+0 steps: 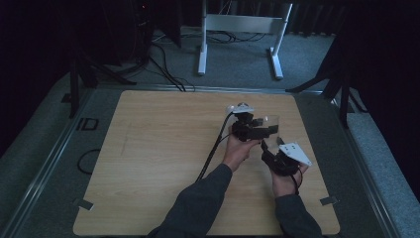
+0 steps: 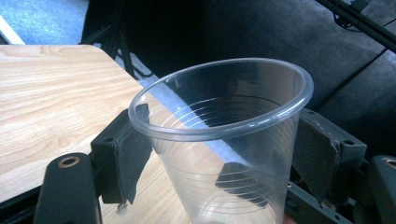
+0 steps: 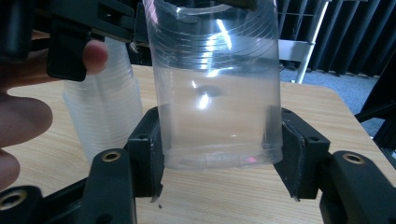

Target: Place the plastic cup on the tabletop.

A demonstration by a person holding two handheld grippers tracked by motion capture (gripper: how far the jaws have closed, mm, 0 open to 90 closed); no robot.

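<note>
While the left gripper (image 2: 212, 154) clamps the clear cup (image 2: 224, 135) near its rim, the right gripper (image 3: 219, 154) brackets its base — contact unclear; stacked cups (image 3: 105, 116) beside it.

Clear plastic cup (image 2: 224, 154) upright, held above table.

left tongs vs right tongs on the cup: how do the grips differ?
The left tongs clamp the clear cup high, just below its rim; the right tongs bracket its base. The left tongs press the wall; whether the right tongs touch it, I can't tell. In the high view the left tongs sit farther up the table than the right. Both have black jaws.
</note>
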